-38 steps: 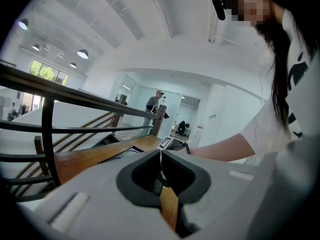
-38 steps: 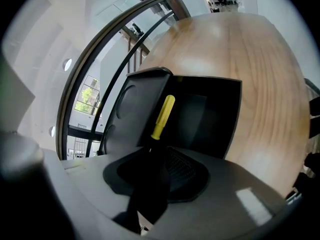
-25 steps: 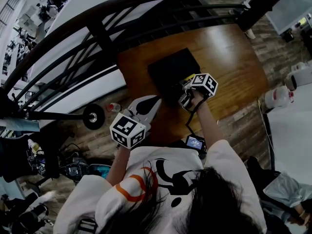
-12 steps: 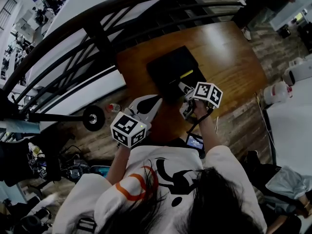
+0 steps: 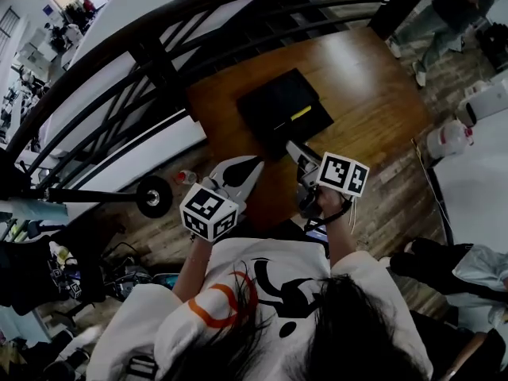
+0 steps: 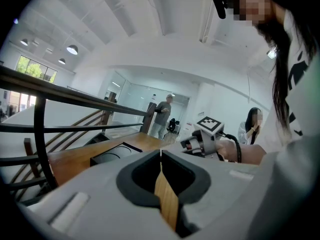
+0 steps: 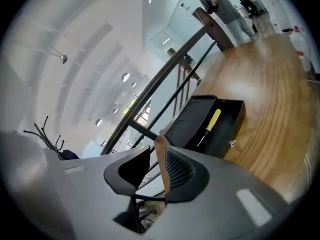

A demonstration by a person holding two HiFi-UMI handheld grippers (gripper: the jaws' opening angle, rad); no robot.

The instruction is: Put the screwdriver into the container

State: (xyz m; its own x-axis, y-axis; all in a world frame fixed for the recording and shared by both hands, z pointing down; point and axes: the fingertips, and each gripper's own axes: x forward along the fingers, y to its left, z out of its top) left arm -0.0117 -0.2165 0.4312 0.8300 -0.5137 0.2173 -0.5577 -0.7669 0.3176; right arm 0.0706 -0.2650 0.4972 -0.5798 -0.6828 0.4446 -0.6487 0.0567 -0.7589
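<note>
The screwdriver has a yellow handle and a thin dark shaft. It lies flat inside the container, along its right side, and in the head view shows as a short yellow bar just above the centre of the frame. In the right tool's view the screwdriver lies slantwise in the middle right of the frame, handle toward the upper right and shaft pointing to the lower left. The container is a shallow black case standing open, with its lid tilted back on the left. It rests on the wooden desk, near the desk's left edge.
</note>
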